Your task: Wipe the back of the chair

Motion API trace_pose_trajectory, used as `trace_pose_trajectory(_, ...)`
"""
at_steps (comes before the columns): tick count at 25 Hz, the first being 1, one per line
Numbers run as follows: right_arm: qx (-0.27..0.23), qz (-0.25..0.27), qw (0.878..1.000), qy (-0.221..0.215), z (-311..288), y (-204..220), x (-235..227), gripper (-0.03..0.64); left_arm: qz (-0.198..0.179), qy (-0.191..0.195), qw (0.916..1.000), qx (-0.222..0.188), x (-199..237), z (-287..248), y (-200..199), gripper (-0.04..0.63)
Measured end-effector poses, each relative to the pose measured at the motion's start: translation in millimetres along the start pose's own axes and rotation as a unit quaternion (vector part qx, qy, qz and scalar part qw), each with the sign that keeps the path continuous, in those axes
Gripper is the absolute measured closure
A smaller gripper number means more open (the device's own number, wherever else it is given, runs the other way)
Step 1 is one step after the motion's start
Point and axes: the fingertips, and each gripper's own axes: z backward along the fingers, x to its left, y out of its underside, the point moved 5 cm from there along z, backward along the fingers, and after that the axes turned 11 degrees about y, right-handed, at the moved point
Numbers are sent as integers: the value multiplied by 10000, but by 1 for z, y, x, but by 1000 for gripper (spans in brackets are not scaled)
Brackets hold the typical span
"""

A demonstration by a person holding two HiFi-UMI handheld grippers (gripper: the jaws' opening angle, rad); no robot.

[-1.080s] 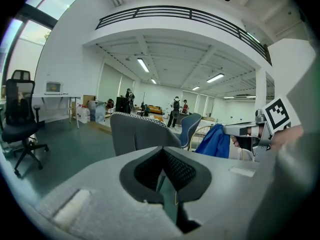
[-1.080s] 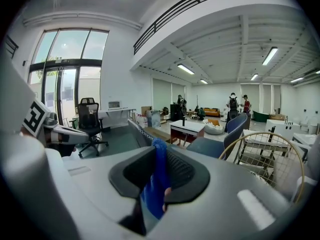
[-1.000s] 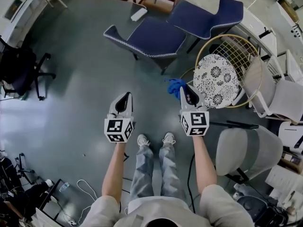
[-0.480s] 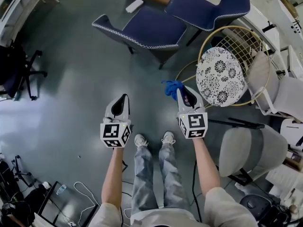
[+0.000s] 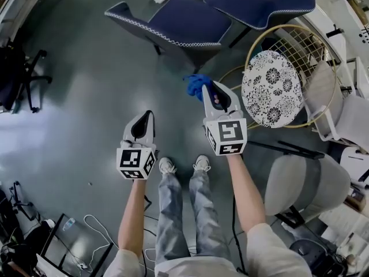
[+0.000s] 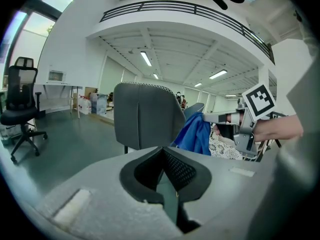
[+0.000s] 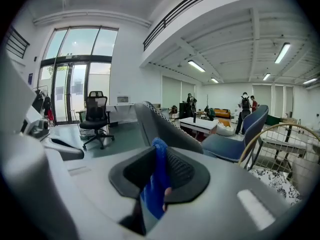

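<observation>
A navy chair (image 5: 173, 30) with white-stitched edges stands ahead of me on the grey floor. Its grey back (image 6: 147, 116) faces both grippers and also shows in the right gripper view (image 7: 162, 126). My right gripper (image 5: 209, 86) is shut on a blue cloth (image 5: 196, 84), which bunches out past its tips just short of the chair. The cloth (image 7: 156, 184) fills the gap between the right jaws. It hangs beside the chair back in the left gripper view (image 6: 196, 134). My left gripper (image 5: 150, 115) is lower and to the left, shut with nothing in it.
A round gold wire chair with a patterned cushion (image 5: 271, 88) stands right of the right gripper. A second navy chair (image 5: 259, 4) is behind the first. A grey chair (image 5: 302, 183) and a white one (image 5: 346, 117) are at the right, a black office chair (image 5: 17, 68) at far left.
The right gripper has moved forward and left with the cloth, closer to the navy chair. I have stepped nearer the chair. The left gripper stays shut and has barely moved.
</observation>
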Motion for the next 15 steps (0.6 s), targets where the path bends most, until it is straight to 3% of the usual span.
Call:
trace_pose_trajectory(10, -701, 249, 9967, -325, -44, -75, 28, 555, -15, -70, 10000, 16, 6, 2, -4, 597)
trace_pose_trajectory(15, -799, 234, 9961, -281, -57, -82, 27, 555, 42, -111, 9999, 81, 11, 1, 2, 597)
